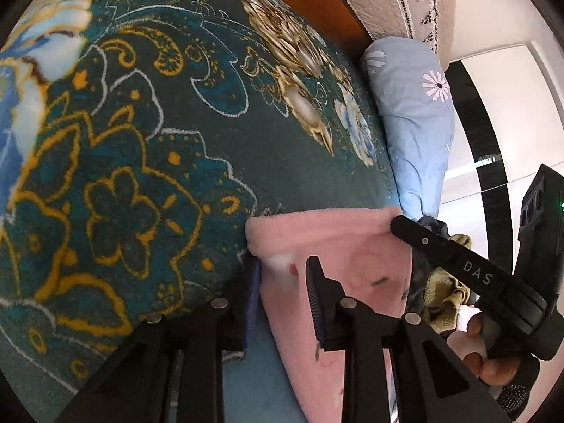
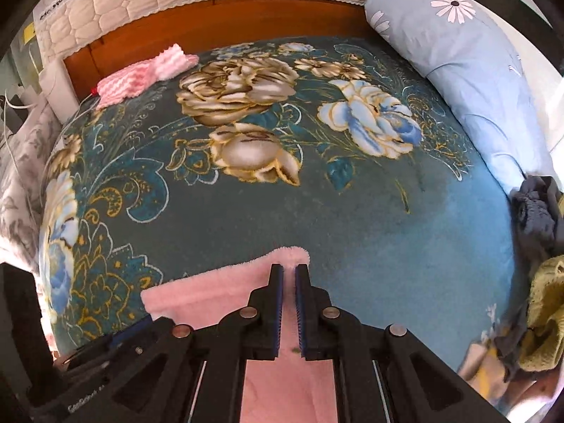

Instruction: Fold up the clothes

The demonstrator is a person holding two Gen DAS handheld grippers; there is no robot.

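Observation:
A pink fleece garment (image 1: pixel 328 246) is held up over the teal floral blanket (image 1: pixel 141 141). My left gripper (image 1: pixel 282 282) has its jaws apart with the garment's left corner between them; the left finger is behind the cloth. My right gripper (image 2: pixel 289 275) is shut on the garment's (image 2: pixel 218 292) upper right edge, and it also shows in the left wrist view (image 1: pixel 458 261), at the garment's right corner. The lower part of the garment is hidden behind the fingers.
A light blue daisy pillow (image 2: pixel 458 70) lies along the right side of the bed. A folded pink-and-white cloth (image 2: pixel 144 74) sits by the wooden headboard (image 2: pixel 211 24). A pile of dark blue and olive clothes (image 2: pixel 543 264) lies at the right edge.

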